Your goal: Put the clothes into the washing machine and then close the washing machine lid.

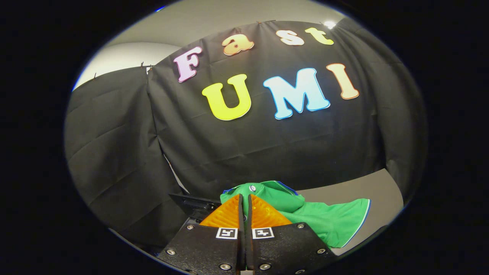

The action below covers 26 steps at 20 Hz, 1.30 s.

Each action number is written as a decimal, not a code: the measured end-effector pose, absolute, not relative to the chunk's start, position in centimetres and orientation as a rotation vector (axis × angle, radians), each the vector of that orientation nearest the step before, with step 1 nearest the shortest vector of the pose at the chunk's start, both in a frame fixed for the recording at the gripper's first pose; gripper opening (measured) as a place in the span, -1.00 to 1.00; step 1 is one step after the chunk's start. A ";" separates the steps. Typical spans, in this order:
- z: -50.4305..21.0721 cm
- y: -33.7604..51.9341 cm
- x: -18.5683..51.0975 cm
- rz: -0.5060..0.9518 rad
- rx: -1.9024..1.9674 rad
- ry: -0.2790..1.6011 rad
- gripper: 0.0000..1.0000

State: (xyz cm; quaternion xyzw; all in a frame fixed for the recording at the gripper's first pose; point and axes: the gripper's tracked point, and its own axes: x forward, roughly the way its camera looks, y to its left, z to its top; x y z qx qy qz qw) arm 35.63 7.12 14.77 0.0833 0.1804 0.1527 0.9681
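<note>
Between the nearly closed fingers of the gripper (244,198), a pinched fold of the soft, light green cloth garment with white trim (328,221) looked limp, best held bunched

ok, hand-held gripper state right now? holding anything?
Hand-held gripper: fingers closed together, pinching a fold of the green garment, which hangs from the tips and trails off to the side above the grey surface.

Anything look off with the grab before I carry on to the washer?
Nothing damaged or spilled. The gripper has its jaws closed on a fold of the green garment, pinched near its snap button. Most of the cloth trails loose to one side over the grey surface, so it may drag.
</note>
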 end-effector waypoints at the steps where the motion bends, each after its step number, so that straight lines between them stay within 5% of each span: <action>1: 14.8 8.1 35.6 0.320 0.169 0.369 -1.00; 26: 9.0 27.7 33.3 0.539 0.142 0.478 -1.00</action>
